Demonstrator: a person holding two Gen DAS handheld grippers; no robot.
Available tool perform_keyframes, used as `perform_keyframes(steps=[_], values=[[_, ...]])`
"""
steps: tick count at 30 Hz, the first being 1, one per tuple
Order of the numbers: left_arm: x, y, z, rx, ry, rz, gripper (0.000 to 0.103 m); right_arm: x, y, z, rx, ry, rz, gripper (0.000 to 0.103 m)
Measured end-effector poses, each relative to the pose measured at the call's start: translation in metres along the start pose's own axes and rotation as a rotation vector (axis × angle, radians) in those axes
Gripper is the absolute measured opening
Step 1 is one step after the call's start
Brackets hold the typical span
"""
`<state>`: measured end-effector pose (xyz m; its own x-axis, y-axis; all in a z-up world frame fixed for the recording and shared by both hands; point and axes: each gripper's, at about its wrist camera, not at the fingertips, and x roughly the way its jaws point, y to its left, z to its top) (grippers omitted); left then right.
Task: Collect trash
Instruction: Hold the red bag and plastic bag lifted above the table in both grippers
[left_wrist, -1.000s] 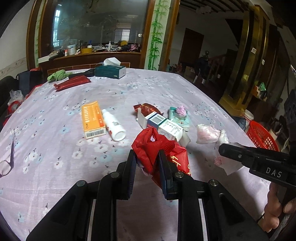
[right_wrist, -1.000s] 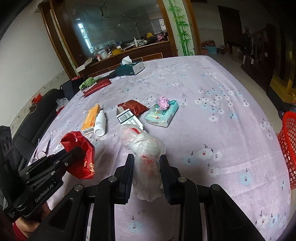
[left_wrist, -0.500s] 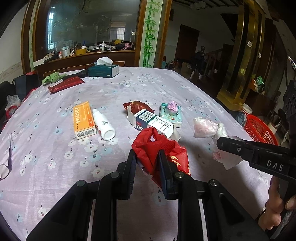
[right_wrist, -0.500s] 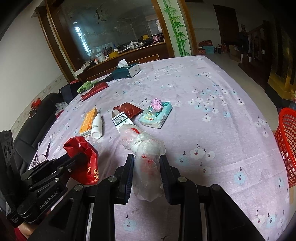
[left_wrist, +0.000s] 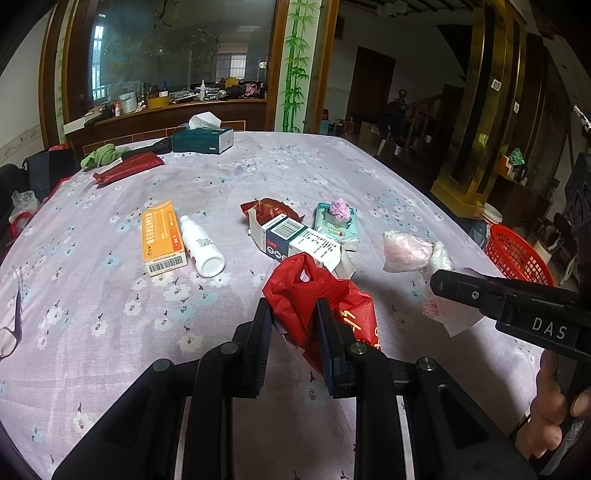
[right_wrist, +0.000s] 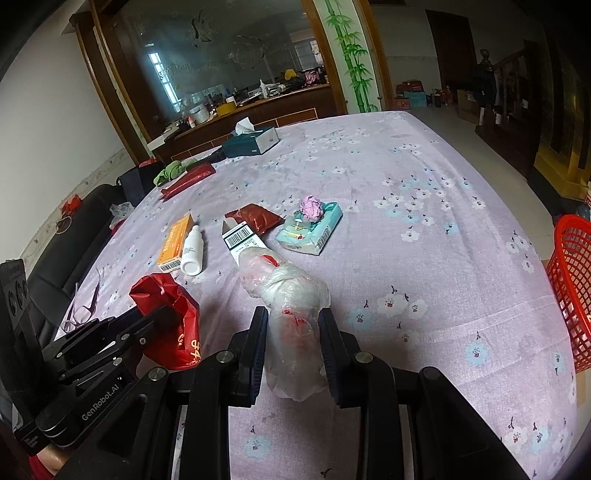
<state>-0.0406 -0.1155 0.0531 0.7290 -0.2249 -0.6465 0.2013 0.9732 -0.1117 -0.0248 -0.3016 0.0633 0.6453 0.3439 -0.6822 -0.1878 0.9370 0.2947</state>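
A: What's the left tongs (left_wrist: 293, 325) got?
B: A red plastic bag (left_wrist: 321, 295), crinkly & shiny, w/ gold letters on it. Both black flat fingers are squeezed tight on it, only a small gap. The bag is at the near edge of the desk (left_wrist: 110, 295).

A: And the right tongs (right_wrist: 293, 334)?
B: Pinched on a clear plastic bag (right_wrist: 291, 314), thin & wrinkly, knotted into a lump, w/ red bits inside. It's at the near edge too, just right of the red one. You can see it from the left cam as well (left_wrist: 410, 251).

A: What's the desk like?
B: Big, w/ a soft purple cloth that has little flowers printed on it.

A: Other stuff on it?
B: In the middle: a flat orange box (left_wrist: 162, 238) w/ a smooth white bottle (left_wrist: 201, 247) lying touching its side. Next to them a long white & dark box (left_wrist: 299, 240) w/ a barcode, and a dark red shiny wrapper (left_wrist: 273, 208) behind it. Then a soft teal wipes pack (right_wrist: 310, 229) w/ a pink crumpled ball (right_wrist: 312, 206) on top.

A: Far edge?
B: A teal tissue box (left_wrist: 203, 138) w/ a white tissue sticking up, a green rag (left_wrist: 101, 157), a long red packet (left_wrist: 129, 170).

A: Any bin?
B: A red mesh basket (right_wrist: 570, 291) on the floor off the right edge.
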Motion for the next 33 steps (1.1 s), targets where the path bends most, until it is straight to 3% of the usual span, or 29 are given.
perform_keyframes(steps=[18,33], values=[[0.0023,-0.0033,-0.0022,0.004,0.004,0.0,0.022,-0.0013,0.0054,-0.0045,-0.082,-0.039,-0.153,0.03],[0.0058,-0.0082,-0.0044,0.012,0.007,-0.007,0.022,-0.0033,0.0002,-0.0048,-0.085,-0.043,-0.184,0.03]])
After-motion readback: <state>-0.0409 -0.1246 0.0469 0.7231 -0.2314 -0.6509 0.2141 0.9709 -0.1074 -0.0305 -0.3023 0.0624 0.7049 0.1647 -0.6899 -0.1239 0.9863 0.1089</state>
